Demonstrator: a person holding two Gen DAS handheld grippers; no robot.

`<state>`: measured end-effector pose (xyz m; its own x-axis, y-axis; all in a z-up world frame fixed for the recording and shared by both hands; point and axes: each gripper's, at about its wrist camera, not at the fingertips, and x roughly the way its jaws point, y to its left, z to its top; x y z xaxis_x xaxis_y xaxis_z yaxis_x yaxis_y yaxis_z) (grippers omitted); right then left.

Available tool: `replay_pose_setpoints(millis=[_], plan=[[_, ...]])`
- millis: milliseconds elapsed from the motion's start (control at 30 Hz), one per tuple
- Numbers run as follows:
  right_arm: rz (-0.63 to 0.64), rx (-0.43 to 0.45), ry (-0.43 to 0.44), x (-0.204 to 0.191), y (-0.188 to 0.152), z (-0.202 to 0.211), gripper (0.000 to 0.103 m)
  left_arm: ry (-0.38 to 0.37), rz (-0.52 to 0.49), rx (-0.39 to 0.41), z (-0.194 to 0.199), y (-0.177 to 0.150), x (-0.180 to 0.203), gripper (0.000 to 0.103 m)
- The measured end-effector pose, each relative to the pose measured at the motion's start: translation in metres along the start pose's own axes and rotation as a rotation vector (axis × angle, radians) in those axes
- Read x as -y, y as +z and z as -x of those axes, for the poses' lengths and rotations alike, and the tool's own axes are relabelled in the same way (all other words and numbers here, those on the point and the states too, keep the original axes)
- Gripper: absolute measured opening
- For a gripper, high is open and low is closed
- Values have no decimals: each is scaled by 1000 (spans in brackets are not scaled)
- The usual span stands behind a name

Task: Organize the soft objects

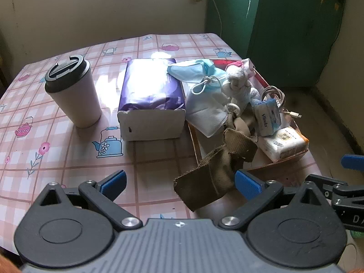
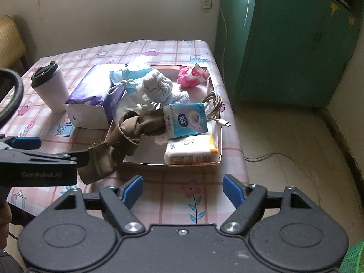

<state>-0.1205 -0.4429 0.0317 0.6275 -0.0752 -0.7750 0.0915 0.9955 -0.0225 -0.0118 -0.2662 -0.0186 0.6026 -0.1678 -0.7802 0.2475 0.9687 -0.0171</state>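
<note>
Left wrist view: left hand-held gripper [image 1: 179,182], jaws wide, nothing pressed; a brown cloth strip [image 1: 213,170] trails between its pads from the tray [image 1: 193,141] at the counter's [image 1: 68,159] right edge. In the tray: face masks [image 1: 200,91], grey knotted cloth [image 1: 236,82], pink cloth [image 2: 192,76], blue tissue pack [image 1: 267,116], white tissue pack [image 1: 284,144], coiled cable [image 1: 273,93]. Beside the tray, left: purple-wrapped pack [image 1: 151,100]; further left, lidded cup [image 1: 72,91], upright.
Right wrist view: right hand-held gripper [image 2: 183,190], jaws wide, empty, above the counter just short of the tray.
</note>
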Motion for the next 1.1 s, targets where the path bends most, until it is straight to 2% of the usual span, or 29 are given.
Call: replay_pose_setpoints(millis=[800,1100], plan=[[10,-8,4,-3,4,-4,91,-39,11,-58,-8,0,1,103],[10,-11,-2,-2,6,-4,91,-48,16,-51,-8,1,-1,103]])
